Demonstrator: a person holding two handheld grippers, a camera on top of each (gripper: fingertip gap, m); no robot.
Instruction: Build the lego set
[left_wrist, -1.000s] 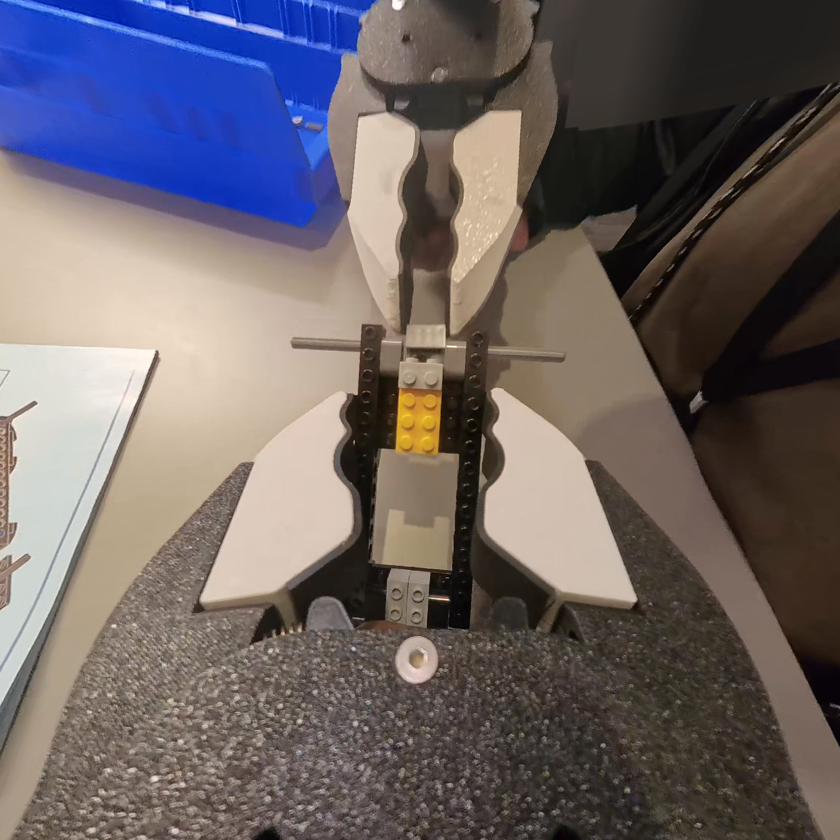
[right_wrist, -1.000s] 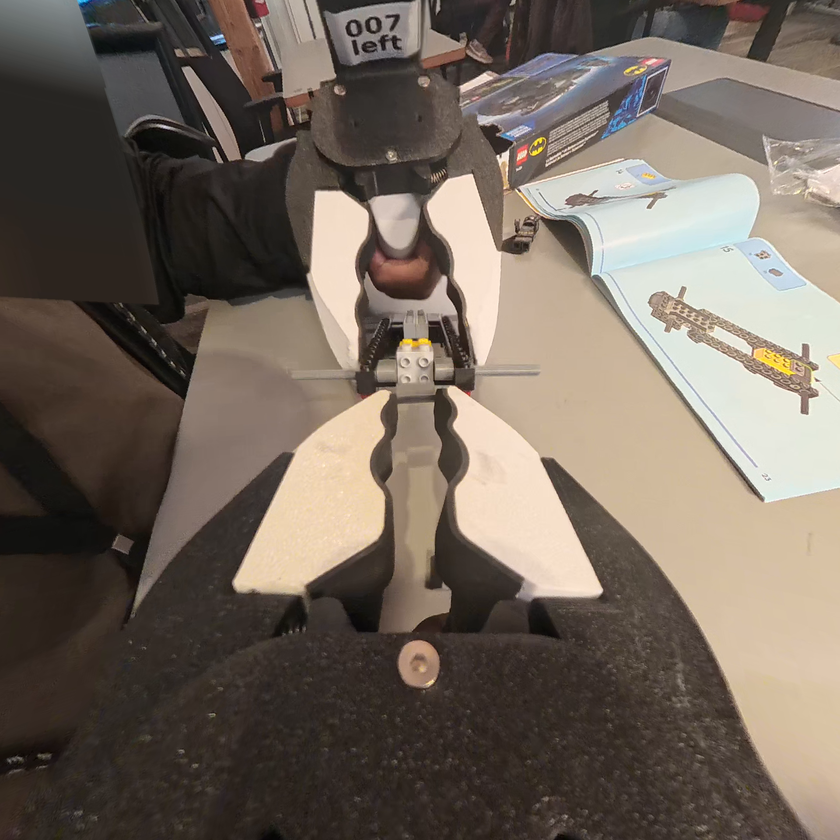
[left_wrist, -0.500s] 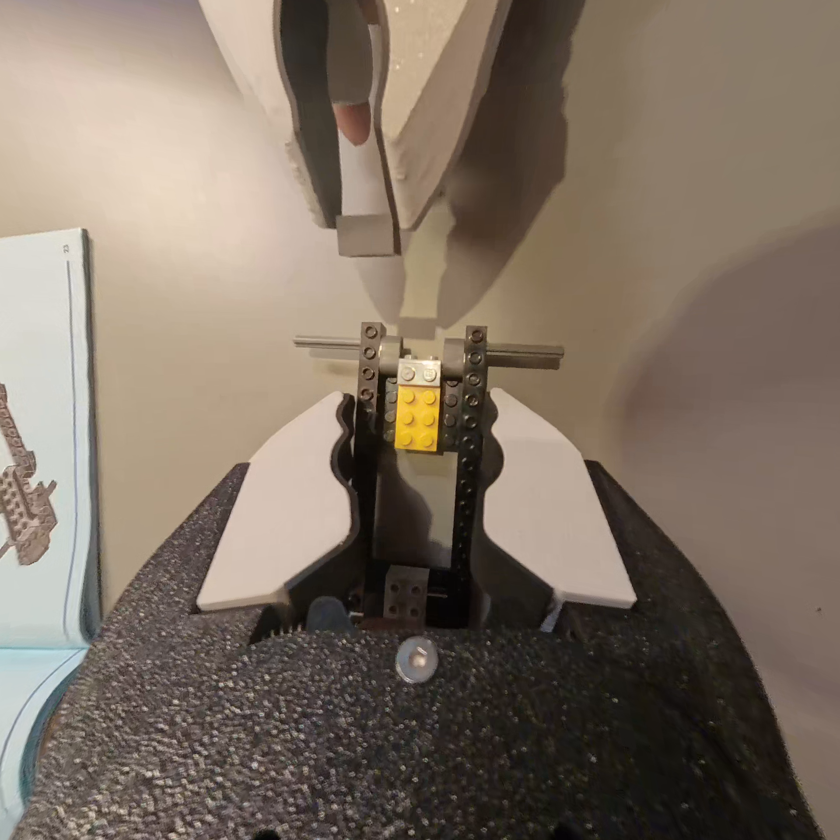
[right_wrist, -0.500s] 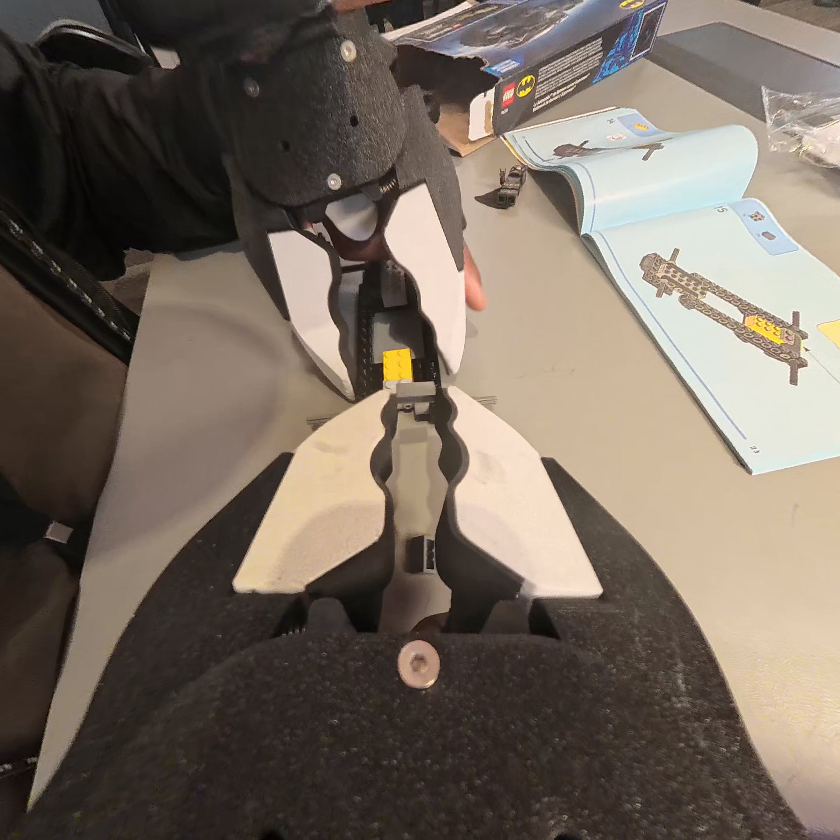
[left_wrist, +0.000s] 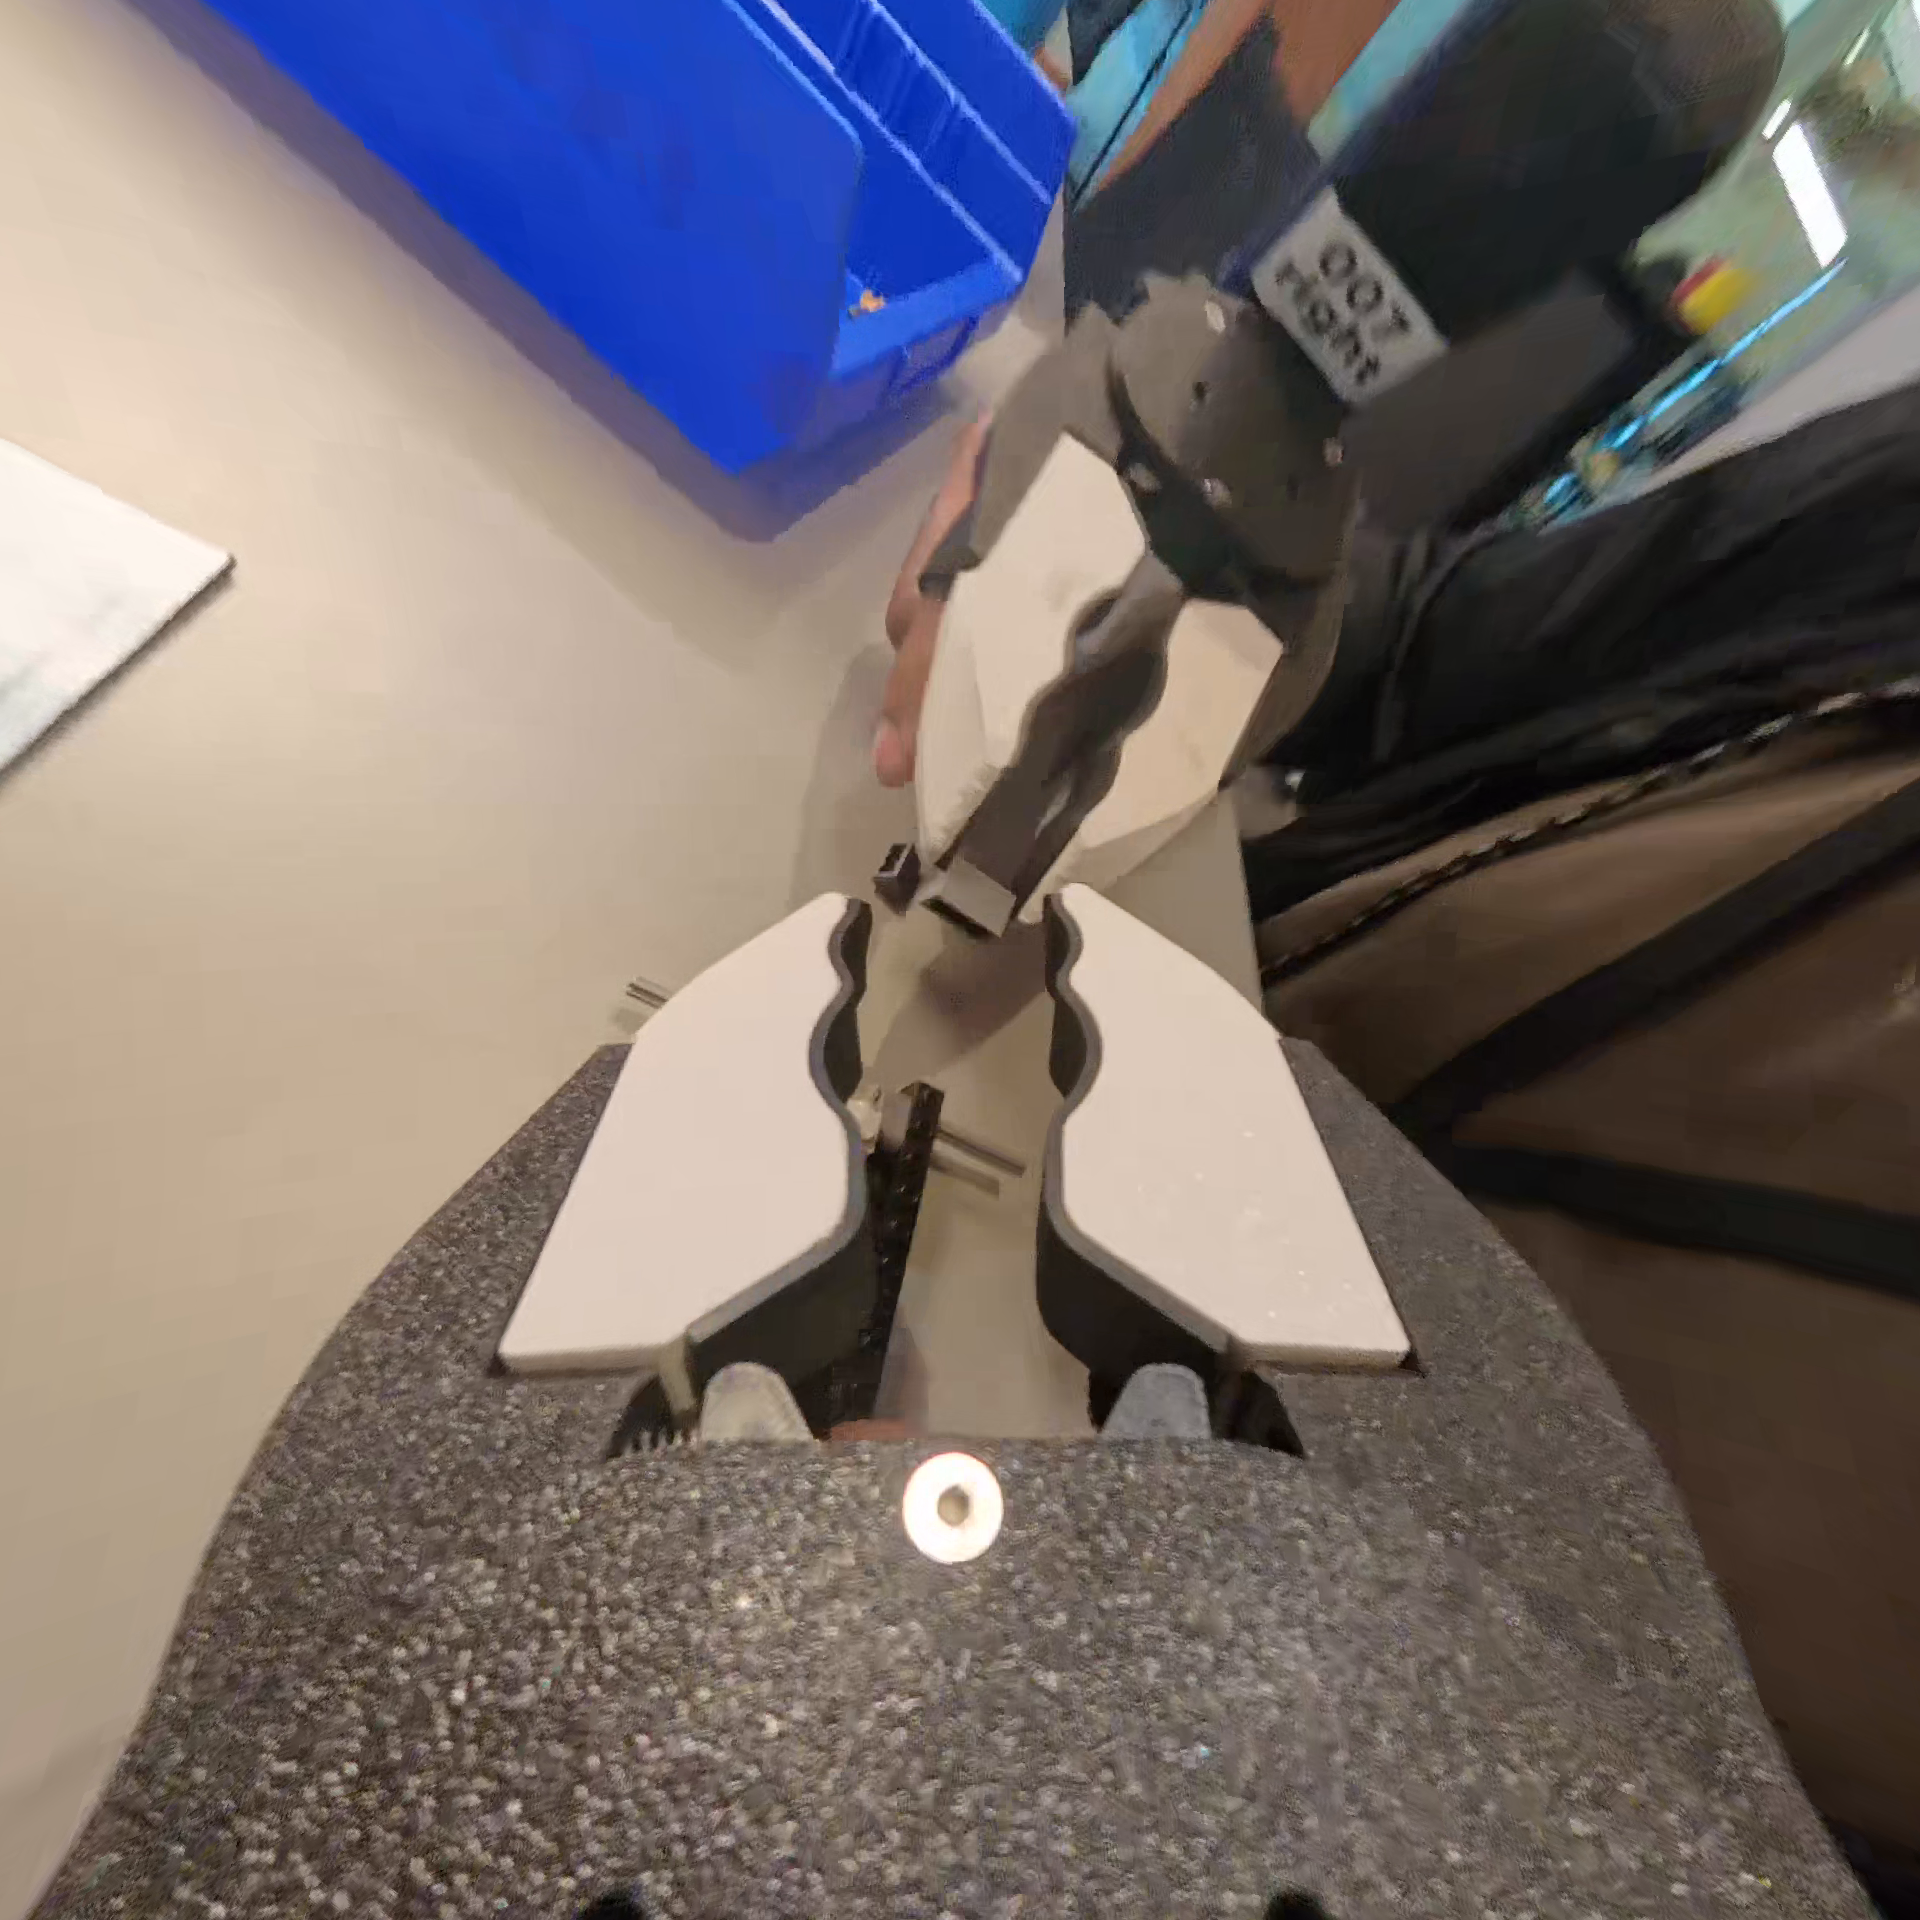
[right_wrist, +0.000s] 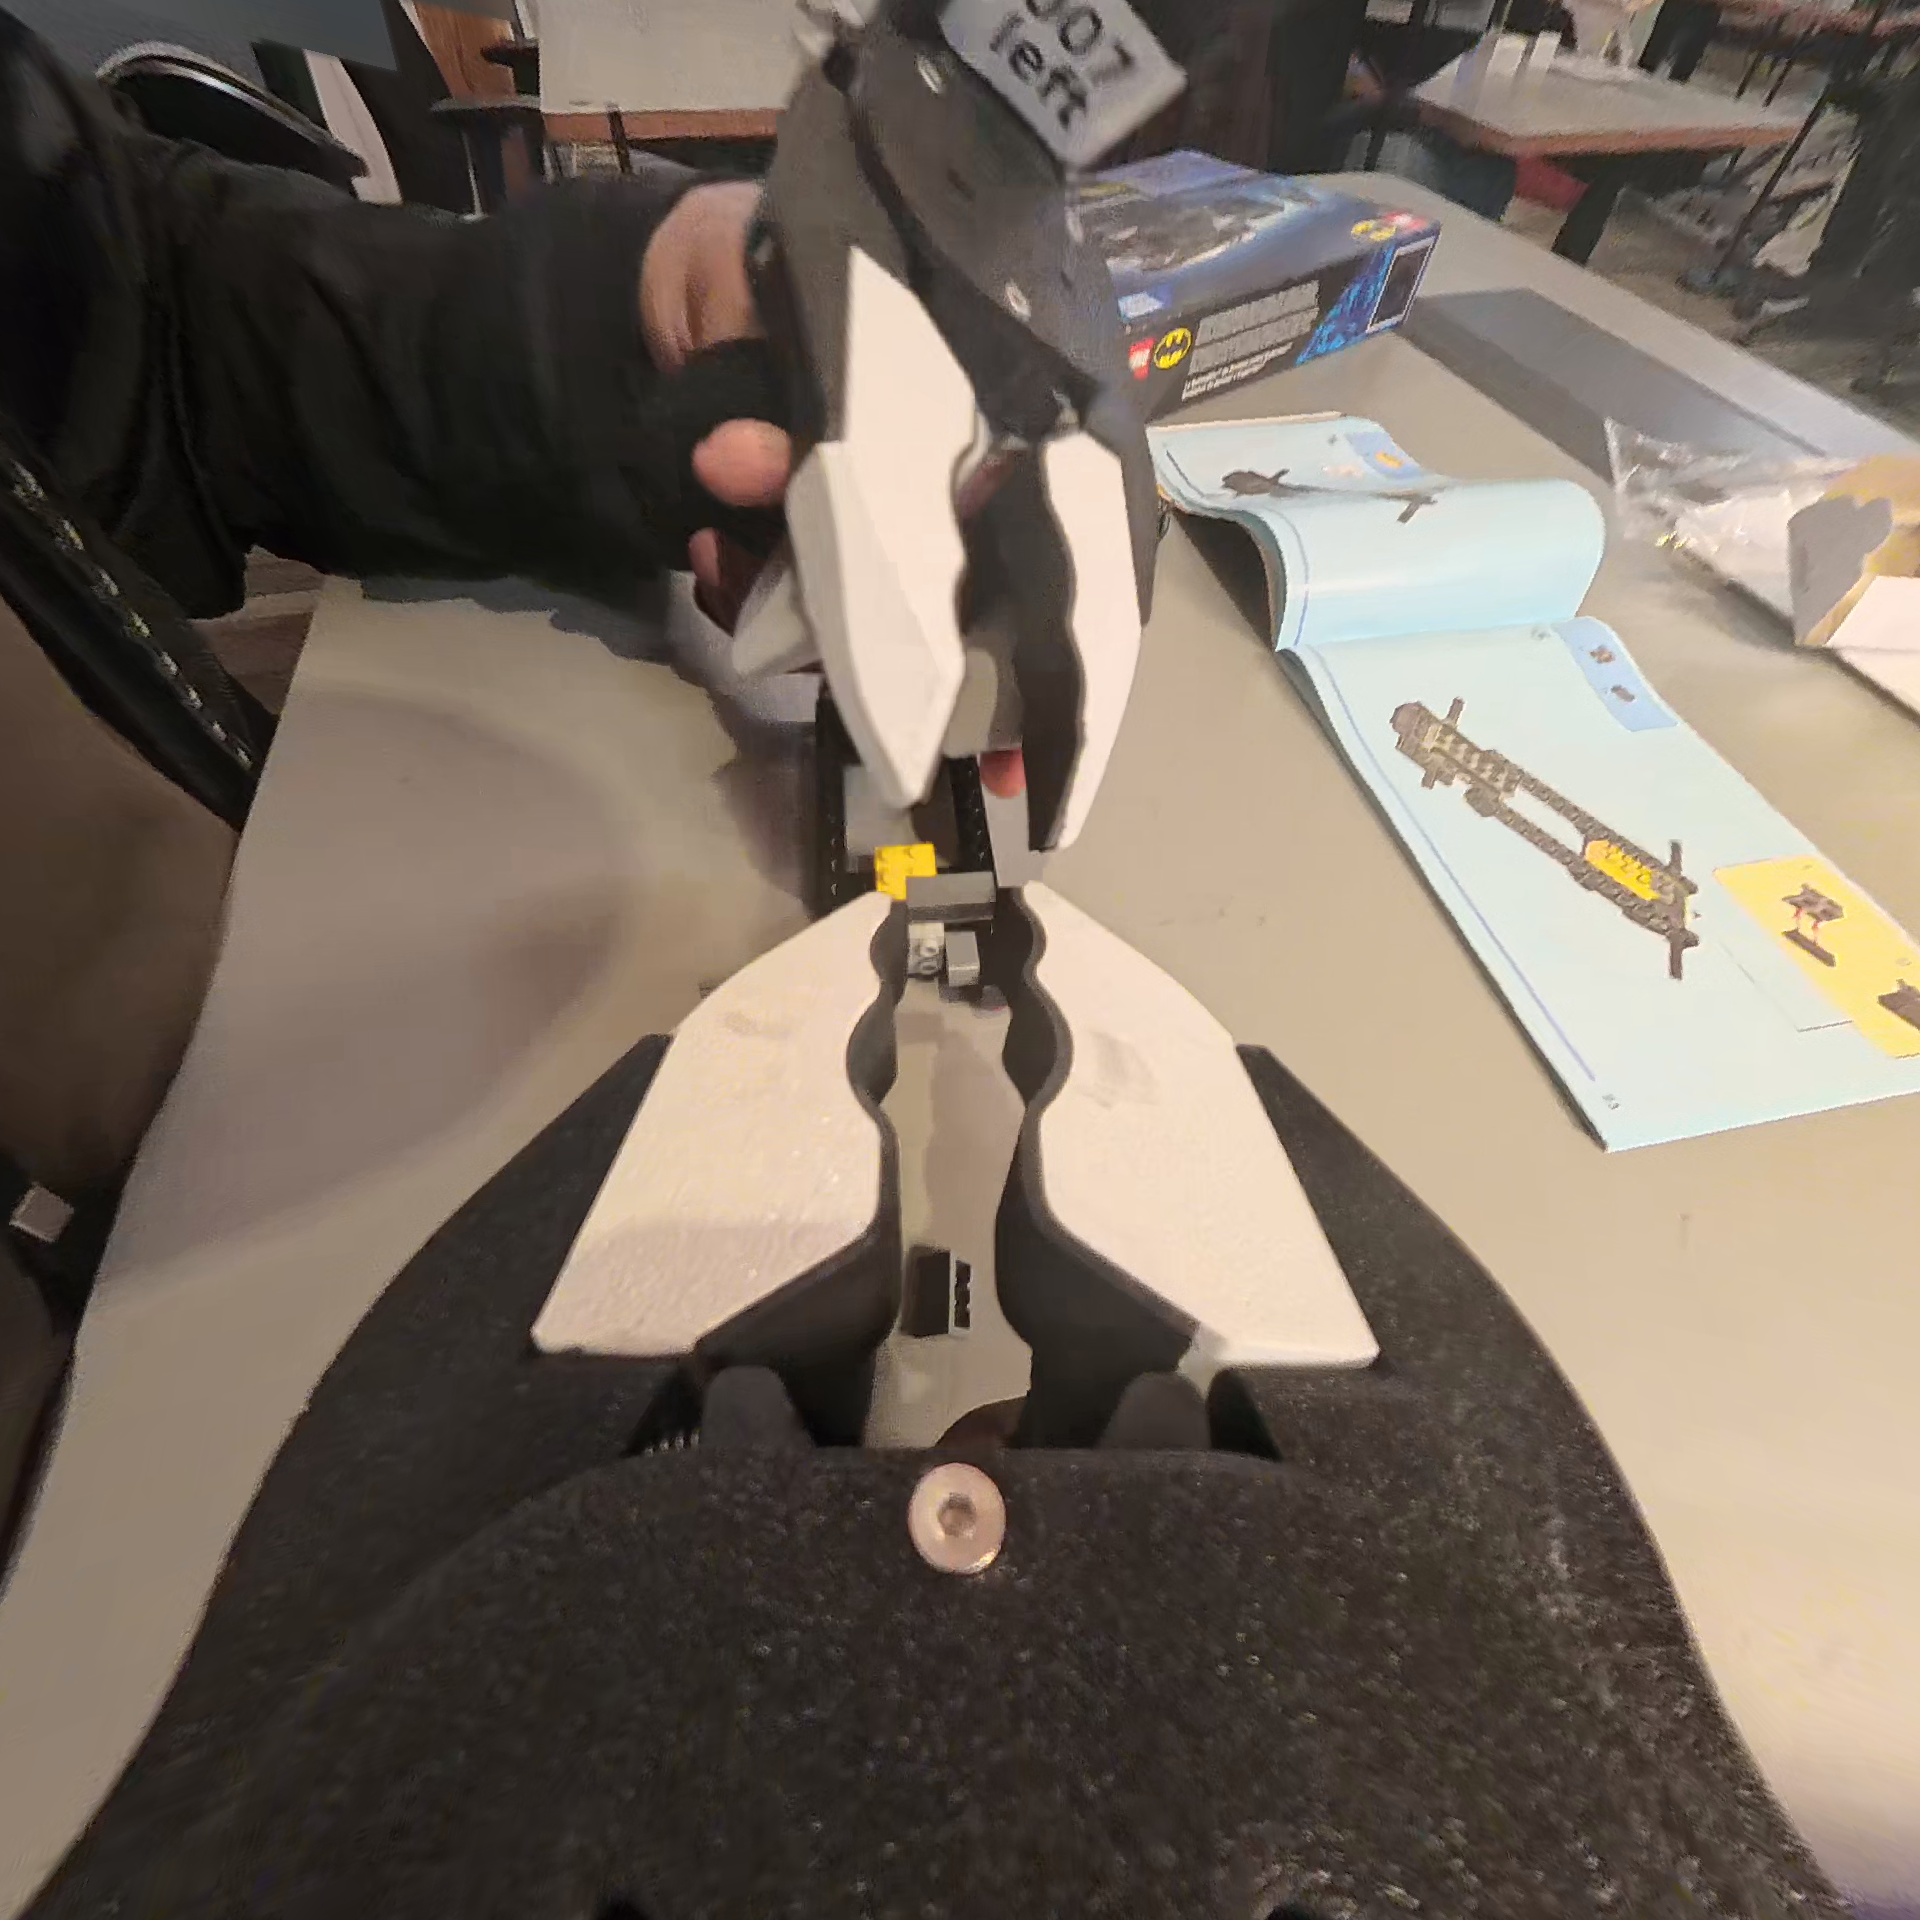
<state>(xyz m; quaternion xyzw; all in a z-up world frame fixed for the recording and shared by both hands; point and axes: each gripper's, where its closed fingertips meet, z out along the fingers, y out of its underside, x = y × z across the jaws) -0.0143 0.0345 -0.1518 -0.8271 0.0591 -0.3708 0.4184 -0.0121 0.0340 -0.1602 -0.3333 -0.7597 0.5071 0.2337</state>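
The left gripper (left_wrist: 951, 904) is rolled to one side and points steeply down at the grey table (left_wrist: 364, 831). The hand (right_wrist: 707, 312) that holds it wears a black sleeve. Its jaws stand apart and grip nothing: the brick model (left_wrist: 899, 1205) is below them, one black beam just beside one finger, and bare table shows between the beam and the other finger. I cannot tell if the model lies flat.

The right gripper (right_wrist: 951, 904) comes in low from the opposite side, so the two tips almost meet. Its jaws are clenched on a dark grey brick (right_wrist: 945, 896), which hangs over the end of the model beside the yellow piece (right_wrist: 899, 868).

An open instruction booklet (right_wrist: 1558, 831) lies at the right (in the right wrist view), a printed box (right_wrist: 1278, 301) beyond it. A blue bin (left_wrist: 675, 208) stands at the far side in the left wrist view.
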